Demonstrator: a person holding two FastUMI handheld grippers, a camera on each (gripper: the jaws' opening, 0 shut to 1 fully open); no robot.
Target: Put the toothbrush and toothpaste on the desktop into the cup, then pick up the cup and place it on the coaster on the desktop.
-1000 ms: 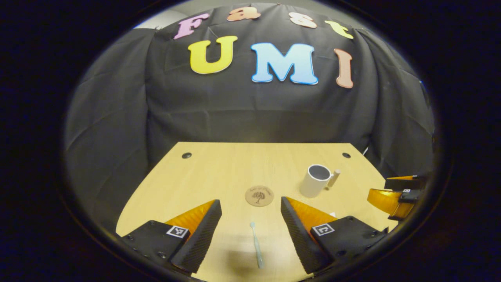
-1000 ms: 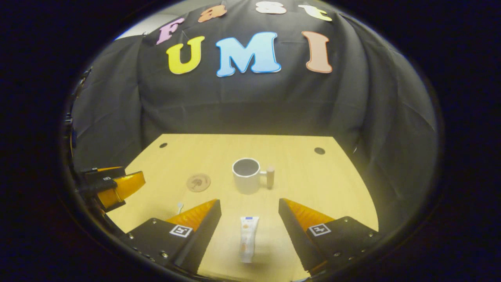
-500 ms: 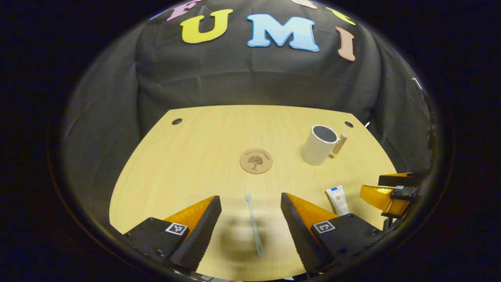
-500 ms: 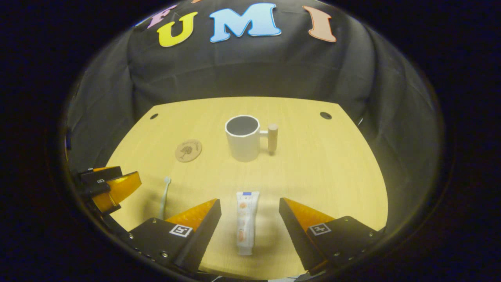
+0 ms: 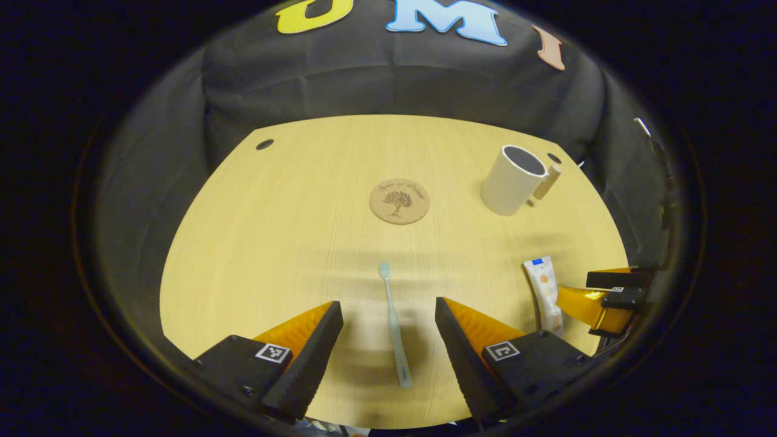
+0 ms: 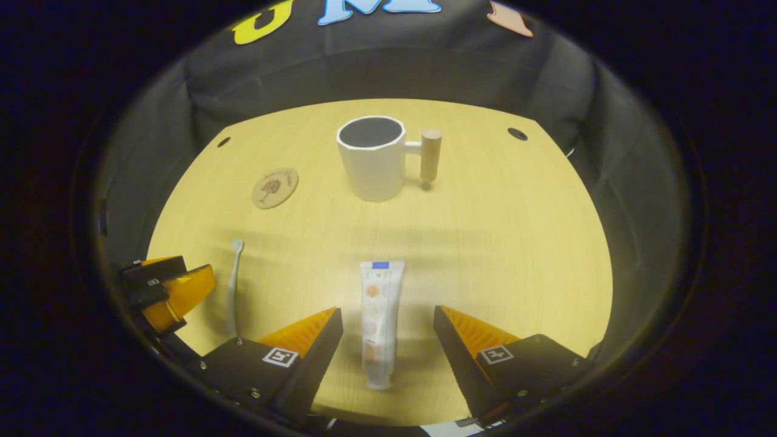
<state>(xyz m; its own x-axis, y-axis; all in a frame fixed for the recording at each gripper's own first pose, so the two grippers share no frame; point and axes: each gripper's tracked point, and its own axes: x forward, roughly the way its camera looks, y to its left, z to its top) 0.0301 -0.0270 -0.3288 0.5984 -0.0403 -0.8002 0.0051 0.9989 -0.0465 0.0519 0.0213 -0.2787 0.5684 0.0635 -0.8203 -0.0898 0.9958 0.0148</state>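
Both grippers have come lower and closer to the desk vs 1 s ago; the desk takes up more of each view.

Left gripper: jaws wide, holding nothing. Toothbrush lies flat btwn the jaws, head pointing away, more of it past the tips than before. Coaster straight ahead beyond it, bare.

Right gripper: jaws wide, holding nothing. Toothpaste flat btwn the jaws, lengthwise, not touched. Cup upright ahead of the jaws, handle to its right, looks empty, off the coaster. Nothing on the desk has shifted.
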